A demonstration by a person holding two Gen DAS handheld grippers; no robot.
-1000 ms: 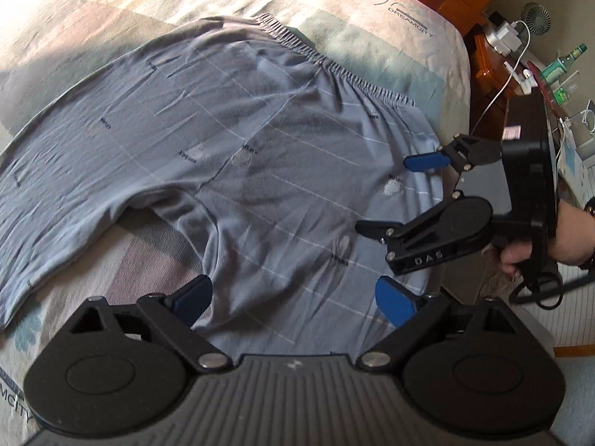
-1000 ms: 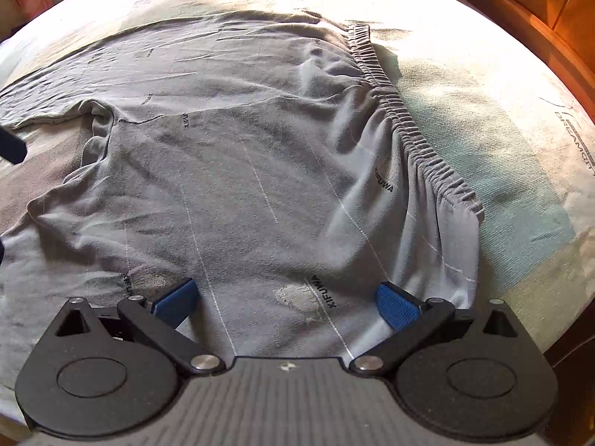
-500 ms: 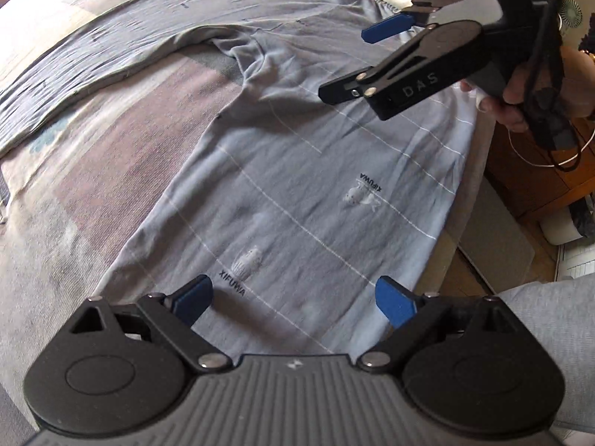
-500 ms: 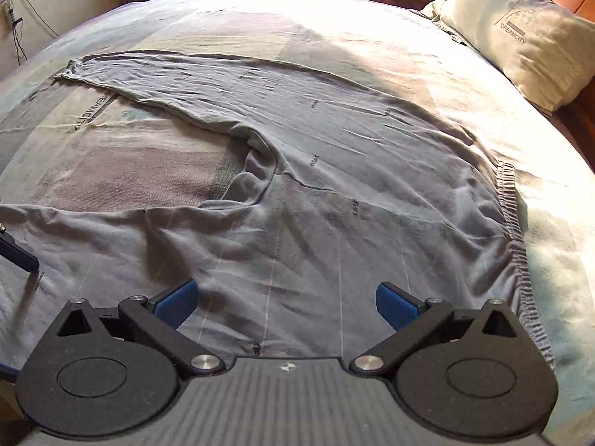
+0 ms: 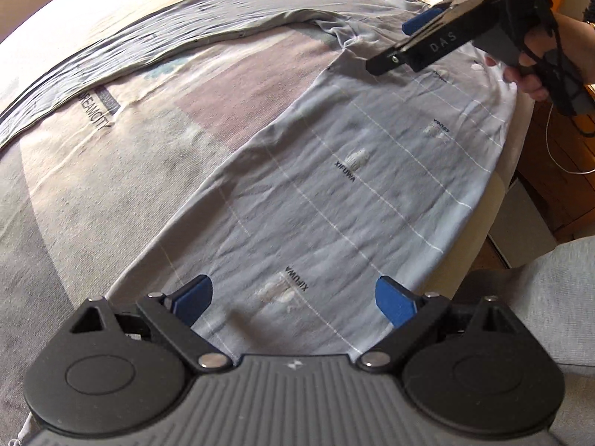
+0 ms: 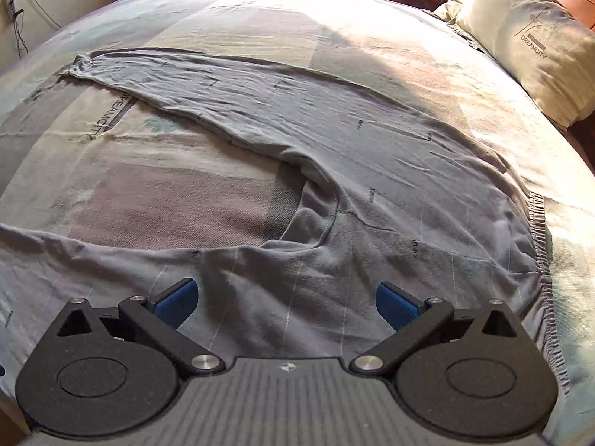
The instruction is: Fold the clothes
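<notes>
A pair of grey-blue trousers [image 6: 334, 171] lies spread flat on the bed [image 6: 167, 193], its two legs splayed apart in a wide V with the patterned bedcover showing between them.

The right wrist view takes in the whole garment: the gathered elastic waistband [image 6: 539, 245] at the right, the crotch seam in the middle, the far leg running to the upper left, and a pillow [image 6: 528, 37] at the head of the bed. The right tongs [image 6: 284, 303] hang released over the near leg close to the crotch, blue pads spread wide with nothing between them.

The left wrist view shows only the near leg up close, with thin white grid lines and printed "XIFUWA" marks. The left tongs [image 5: 293, 295] are likewise released, poised above the leg's lower end. This view alone shows the right tongs from outside [image 5: 427, 37], held in a hand [image 5: 535, 74] over the upper leg, and a grey-clad leg [image 5: 550, 297] of the person beside the bed edge.
</notes>
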